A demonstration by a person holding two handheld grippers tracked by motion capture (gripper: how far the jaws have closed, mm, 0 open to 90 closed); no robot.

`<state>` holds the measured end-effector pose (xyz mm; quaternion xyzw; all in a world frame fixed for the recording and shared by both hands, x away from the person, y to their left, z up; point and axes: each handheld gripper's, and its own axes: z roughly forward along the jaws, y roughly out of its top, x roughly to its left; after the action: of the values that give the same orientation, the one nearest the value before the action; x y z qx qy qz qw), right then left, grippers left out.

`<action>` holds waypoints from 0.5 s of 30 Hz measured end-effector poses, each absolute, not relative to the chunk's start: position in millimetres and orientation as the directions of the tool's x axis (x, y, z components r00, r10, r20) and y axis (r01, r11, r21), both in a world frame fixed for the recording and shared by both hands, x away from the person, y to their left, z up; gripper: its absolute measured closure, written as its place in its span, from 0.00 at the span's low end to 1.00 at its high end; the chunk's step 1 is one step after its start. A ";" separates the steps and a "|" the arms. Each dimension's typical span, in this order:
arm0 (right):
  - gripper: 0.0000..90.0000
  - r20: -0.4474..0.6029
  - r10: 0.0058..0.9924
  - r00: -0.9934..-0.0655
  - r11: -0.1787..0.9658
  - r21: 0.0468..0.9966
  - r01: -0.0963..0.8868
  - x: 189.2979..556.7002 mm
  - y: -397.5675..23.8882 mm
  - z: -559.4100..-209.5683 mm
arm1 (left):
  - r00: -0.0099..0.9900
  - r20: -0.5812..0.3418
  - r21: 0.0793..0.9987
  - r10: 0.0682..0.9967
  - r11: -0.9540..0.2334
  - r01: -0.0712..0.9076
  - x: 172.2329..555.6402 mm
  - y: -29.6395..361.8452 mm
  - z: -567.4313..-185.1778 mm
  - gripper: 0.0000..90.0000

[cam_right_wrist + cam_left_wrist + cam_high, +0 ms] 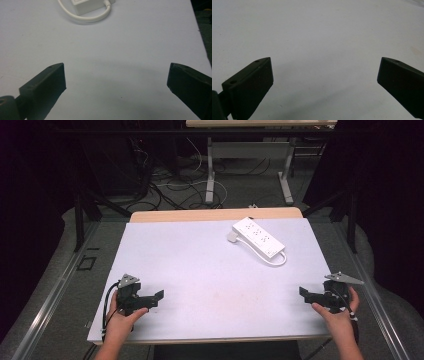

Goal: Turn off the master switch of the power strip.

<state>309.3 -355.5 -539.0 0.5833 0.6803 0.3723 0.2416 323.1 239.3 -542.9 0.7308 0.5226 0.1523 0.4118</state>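
On a white-topped table (200, 270) in a dim lab, a white plastic power strip (258, 238) lies at one o'clock, long axis ten-to-four, nearer the empty, wide-open right gripper (311, 294); the left gripper (150, 299) gapes too.

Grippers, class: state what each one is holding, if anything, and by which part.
Nothing is held. The left gripper and right gripper are open over bare table; the power strip lies untouched.
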 end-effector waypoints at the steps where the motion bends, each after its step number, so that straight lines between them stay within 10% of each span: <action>1: 0.01 0.099 0.973 -0.210 0.052 0.788 0.613 308.4 -356.0 -539.2 | 0.412 -0.197 0.764 0.890 -0.125 0.634 323.4 240.0 -542.1 0.00; 15: 0.00 0.100 0.961 -0.258 0.085 0.781 0.619 310.1 -341.6 -540.3 | 0.434 -0.176 0.772 0.883 -0.149 0.617 318.7 236.6 -542.3 0.00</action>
<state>310.1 -341.6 -540.3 0.5643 0.7001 0.3728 0.2291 318.7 236.6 -542.3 0.7405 0.5067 0.1620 0.4107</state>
